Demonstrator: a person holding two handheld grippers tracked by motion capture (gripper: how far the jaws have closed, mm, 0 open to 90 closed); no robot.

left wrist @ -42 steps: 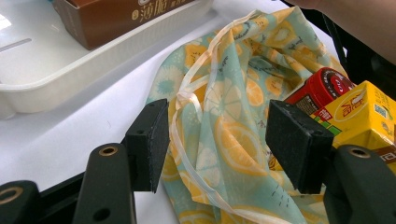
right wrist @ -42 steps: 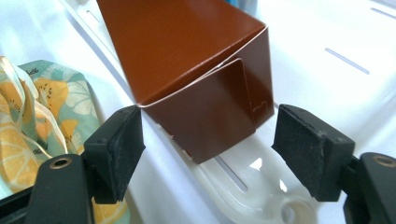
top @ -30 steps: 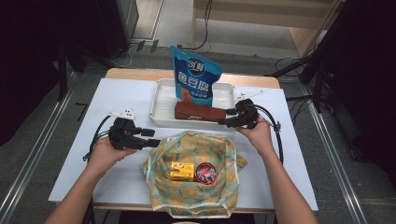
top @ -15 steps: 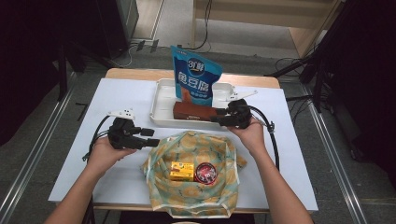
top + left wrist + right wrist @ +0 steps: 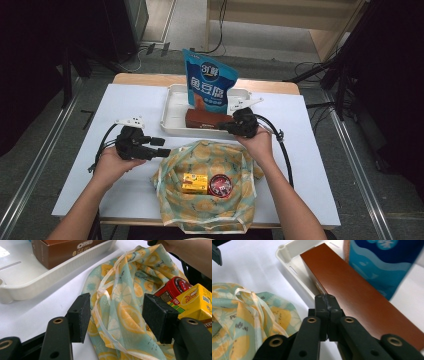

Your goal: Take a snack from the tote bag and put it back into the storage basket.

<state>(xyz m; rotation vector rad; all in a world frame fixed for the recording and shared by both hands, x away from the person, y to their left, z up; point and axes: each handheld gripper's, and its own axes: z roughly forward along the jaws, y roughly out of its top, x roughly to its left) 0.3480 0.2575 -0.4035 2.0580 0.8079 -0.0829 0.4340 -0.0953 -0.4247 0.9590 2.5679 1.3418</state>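
The jaws of the right gripper have just been closing and now stand pressed together with nothing between them, their tips just over the near wall of the white tray, beside the brown Oreo box that lies in it toward the table's far edge. A blue snack pouch stands upright behind the box. The left gripper has its jaws spread, one on either side of the rim and pale handle of the citrus-print bag near the table's front edge; the pads do not press the cloth. A yellow carton and a red-lidded tin already lie in the bag.

Judging from this, the box may be next to go in. Shut jaws cannot take it; pushing forward could shove it along the tray or tip the pouch. The bag's mouth, not held, could sag shut.
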